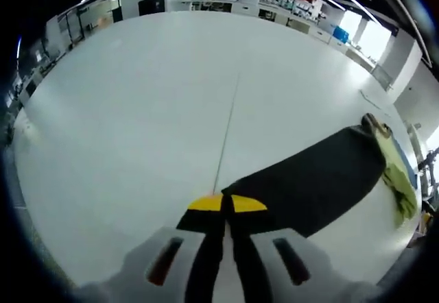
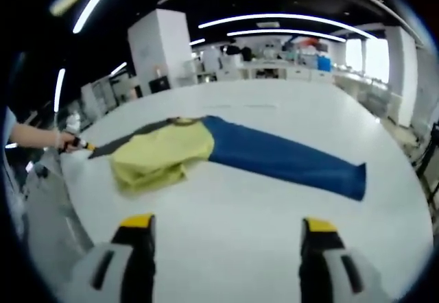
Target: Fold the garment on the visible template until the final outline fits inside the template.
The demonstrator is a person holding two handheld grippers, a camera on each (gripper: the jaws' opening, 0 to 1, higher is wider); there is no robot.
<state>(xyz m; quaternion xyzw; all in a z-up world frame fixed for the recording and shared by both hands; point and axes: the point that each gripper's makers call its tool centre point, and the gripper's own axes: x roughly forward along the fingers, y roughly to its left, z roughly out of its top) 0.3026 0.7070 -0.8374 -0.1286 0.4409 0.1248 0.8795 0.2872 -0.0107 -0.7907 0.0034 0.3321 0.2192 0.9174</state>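
Two camera views cover one broad white table (image 2: 260, 248), and the garment lies flat on it. In the right gripper view the garment reads as a long blue panel (image 2: 288, 158) stretching away from a bunched yellow-green part (image 2: 154, 153), with a dark sleeve (image 2: 120, 145) running off the far side of the yellow-green part. A person's hand (image 2: 65, 140) reaches in at the tip of that dark sleeve, next to something small and orange-tipped; whether it grips the cloth is too small to tell. The right gripper (image 2: 223, 238) hangs above bare table near the garment, not touching it, its yellow-tipped jaws spread wide apart with nothing between them.

In the left gripper view the same garment shows as a long dark band (image 1: 315, 186) lying across the table, with the yellow-green part (image 1: 398, 176) bunched at its far end. The left gripper (image 1: 224, 210) has its yellow-tipped jaws pressed together right at the near end of the dark band, and the cloth appears pinched between them. A thin straight line (image 1: 230, 121) runs along the table away from the jaw tips. Beyond the table stand white cabinets (image 2: 161, 46) and benches under long ceiling lights (image 2: 288, 20). No template outline can be made out on the table.
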